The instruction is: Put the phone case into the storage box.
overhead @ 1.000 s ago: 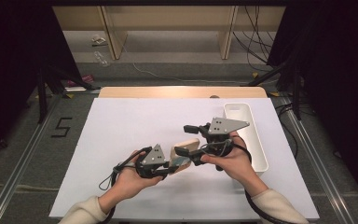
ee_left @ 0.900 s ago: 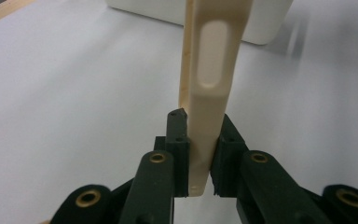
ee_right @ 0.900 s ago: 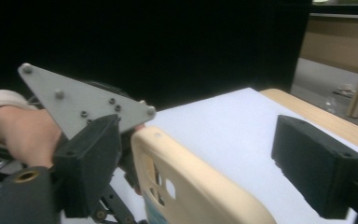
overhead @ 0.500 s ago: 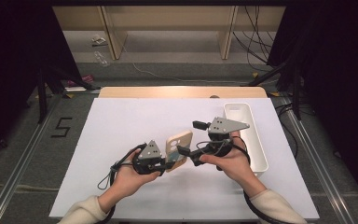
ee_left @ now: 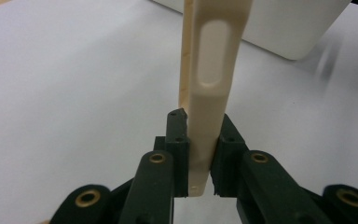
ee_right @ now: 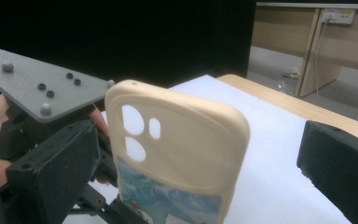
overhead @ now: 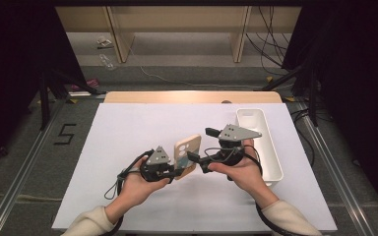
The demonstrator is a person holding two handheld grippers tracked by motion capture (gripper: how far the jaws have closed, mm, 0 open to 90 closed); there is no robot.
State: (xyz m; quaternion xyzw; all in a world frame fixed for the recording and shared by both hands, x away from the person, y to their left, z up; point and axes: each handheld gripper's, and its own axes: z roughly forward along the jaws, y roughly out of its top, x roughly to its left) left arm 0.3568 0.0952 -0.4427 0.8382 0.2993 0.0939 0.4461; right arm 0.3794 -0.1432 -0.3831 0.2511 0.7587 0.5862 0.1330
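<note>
Since a second ago the cream soft-plastic phone case (overhead: pixel 187 153) has been swung from lying flat to standing on edge above the white counter (overhead: pixel 128 132), and the right gripper (overhead: pixel 200 163) has just spread its jaws wide and let go of it. The left gripper (overhead: pixel 178 170) alone pinches the case's lower edge (ee_left: pixel 204 154), so the handover to the left looks done. The case sits mid-counter, nearer the near edge, left of the long white plastic tray (overhead: pixel 267 147). Counted: one counter, one tray, two grippers, one phone case with three camera cutouts (ee_right: pixel 135 128).
</note>
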